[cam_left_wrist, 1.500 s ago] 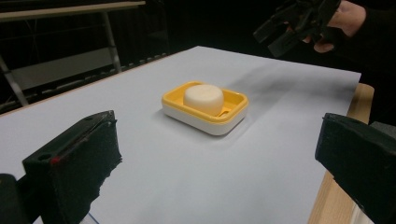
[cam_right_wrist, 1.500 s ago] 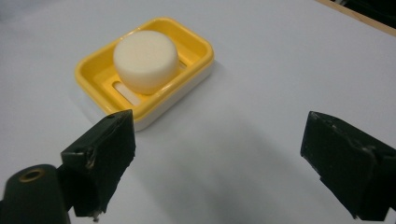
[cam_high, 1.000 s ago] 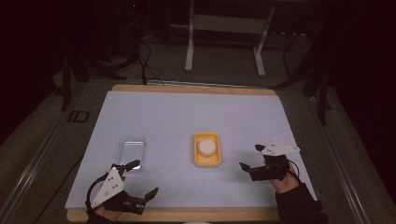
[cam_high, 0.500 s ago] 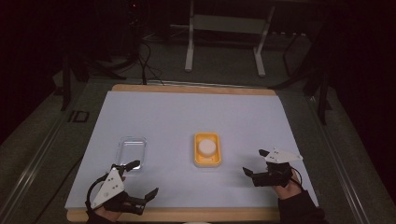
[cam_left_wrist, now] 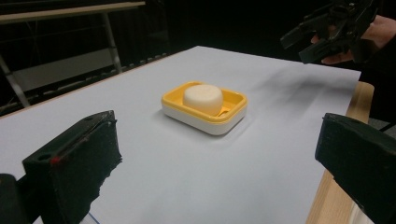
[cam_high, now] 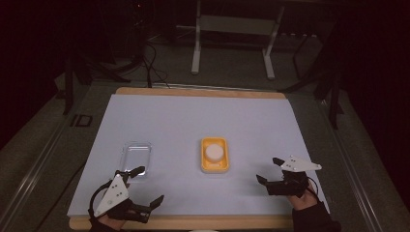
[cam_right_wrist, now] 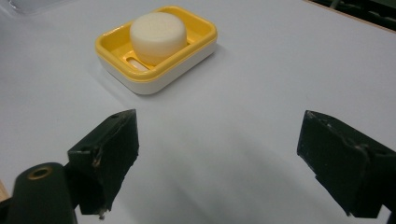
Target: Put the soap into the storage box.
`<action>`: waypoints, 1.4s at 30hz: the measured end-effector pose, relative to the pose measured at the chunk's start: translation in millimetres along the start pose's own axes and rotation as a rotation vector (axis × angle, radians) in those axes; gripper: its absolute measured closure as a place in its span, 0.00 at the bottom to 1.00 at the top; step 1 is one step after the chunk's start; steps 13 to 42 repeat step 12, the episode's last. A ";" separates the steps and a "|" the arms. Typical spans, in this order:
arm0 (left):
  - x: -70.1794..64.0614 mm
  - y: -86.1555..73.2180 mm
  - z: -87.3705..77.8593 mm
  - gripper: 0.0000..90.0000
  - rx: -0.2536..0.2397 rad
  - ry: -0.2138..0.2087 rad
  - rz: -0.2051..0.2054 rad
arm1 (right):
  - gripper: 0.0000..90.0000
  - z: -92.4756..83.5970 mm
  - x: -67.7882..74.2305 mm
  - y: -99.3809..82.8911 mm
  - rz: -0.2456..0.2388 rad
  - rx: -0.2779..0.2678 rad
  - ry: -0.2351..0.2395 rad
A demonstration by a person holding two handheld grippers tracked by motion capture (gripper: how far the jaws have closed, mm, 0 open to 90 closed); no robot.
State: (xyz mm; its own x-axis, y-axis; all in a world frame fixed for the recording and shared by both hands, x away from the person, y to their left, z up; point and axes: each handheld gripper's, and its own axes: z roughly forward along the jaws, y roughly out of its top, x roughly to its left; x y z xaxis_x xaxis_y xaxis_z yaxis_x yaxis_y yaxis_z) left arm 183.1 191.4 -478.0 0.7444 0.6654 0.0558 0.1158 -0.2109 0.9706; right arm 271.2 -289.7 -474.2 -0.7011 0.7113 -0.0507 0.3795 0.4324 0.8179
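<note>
Nearest the wooden front edge [cam_high: 193, 223] of the table, the left gripper [cam_high: 143, 189] hovers low with its jaws spread wide and nothing between them, just beside a clear plastic lid [cam_high: 136, 157] that lies flat on the white sheet [cam_high: 203, 121]. Over at the other side, the right gripper [cam_high: 270, 170] hangs above the sheet, its jaws apart and empty, having just been closing a little. Between the two and a bit farther in sits the yellow soap dish [cam_high: 214, 155], level on the sheet, with the round white soap [cam_high: 214, 151] resting in its tray; neither gripper touches it. Beyond the table, a metal stand [cam_high: 233, 29] rises in the dark.
</note>
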 end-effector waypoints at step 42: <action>0.5 -0.1 0.4 0.00 0.003 0.001 -0.001 | 0.14 2.8 -2.1 -1.3 0.000 0.014 0.009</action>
